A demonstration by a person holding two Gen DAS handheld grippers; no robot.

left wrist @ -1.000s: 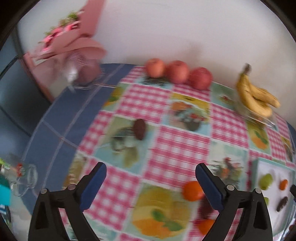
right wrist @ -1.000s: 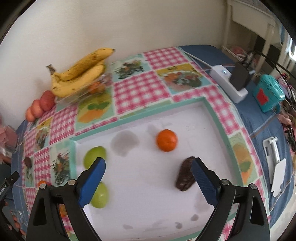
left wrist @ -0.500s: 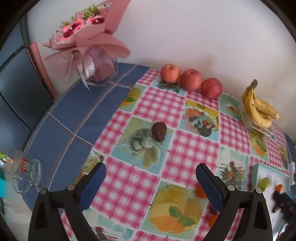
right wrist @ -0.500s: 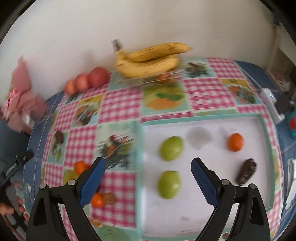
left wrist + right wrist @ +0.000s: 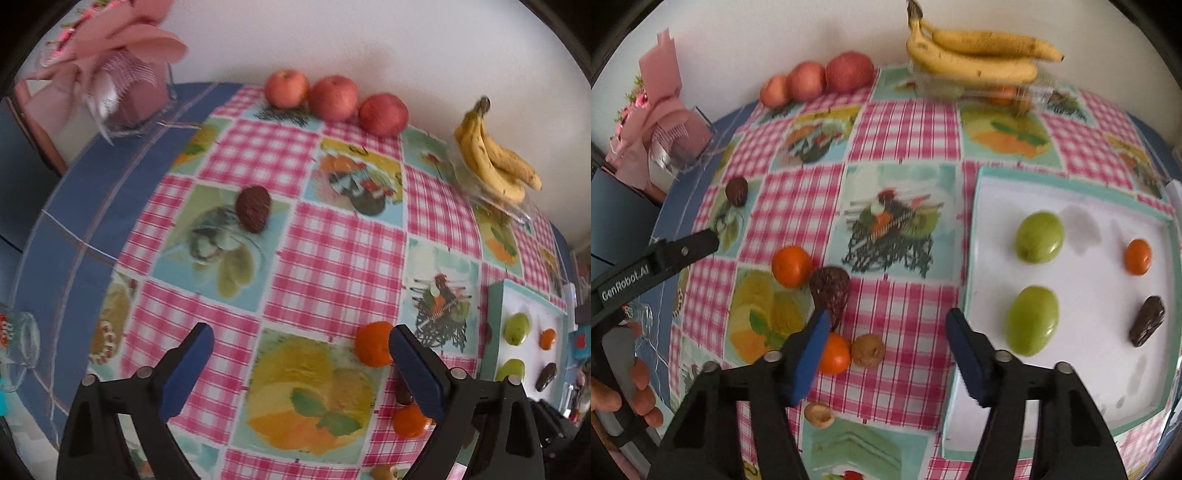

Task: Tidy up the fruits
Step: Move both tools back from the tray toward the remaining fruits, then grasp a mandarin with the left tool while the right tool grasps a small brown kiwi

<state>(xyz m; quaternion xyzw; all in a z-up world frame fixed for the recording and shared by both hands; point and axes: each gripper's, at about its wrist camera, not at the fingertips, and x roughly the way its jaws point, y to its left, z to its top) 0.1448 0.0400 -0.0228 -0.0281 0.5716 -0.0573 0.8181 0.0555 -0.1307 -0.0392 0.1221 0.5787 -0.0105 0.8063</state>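
Note:
A white tray [image 5: 1082, 354] with a teal rim holds two green fruits [image 5: 1039, 236], a small orange [image 5: 1138, 256] and a dark date [image 5: 1147, 320]. Left of it on the checked cloth lie two oranges [image 5: 791, 266], a dark fruit [image 5: 830, 291] and two brown nut-like fruits [image 5: 868, 350]. Another dark fruit [image 5: 253, 208] lies further left. My right gripper [image 5: 886, 345] is open and empty above the cloth, between the loose fruits and the tray. My left gripper [image 5: 299, 363] is open and empty, an orange [image 5: 373, 343] just beside its right finger.
Three red apples [image 5: 332, 98] and a banana bunch [image 5: 493, 162] on a clear box stand along the wall. A pink bouquet [image 5: 110, 66] stands at the back left. A glass mug [image 5: 18, 336] sits at the left table edge. A hand [image 5: 620, 391] holds the left gripper.
My right gripper has swung left, from over the tray to over the cloth by the loose fruits. My left gripper has moved lower and nearer the orange.

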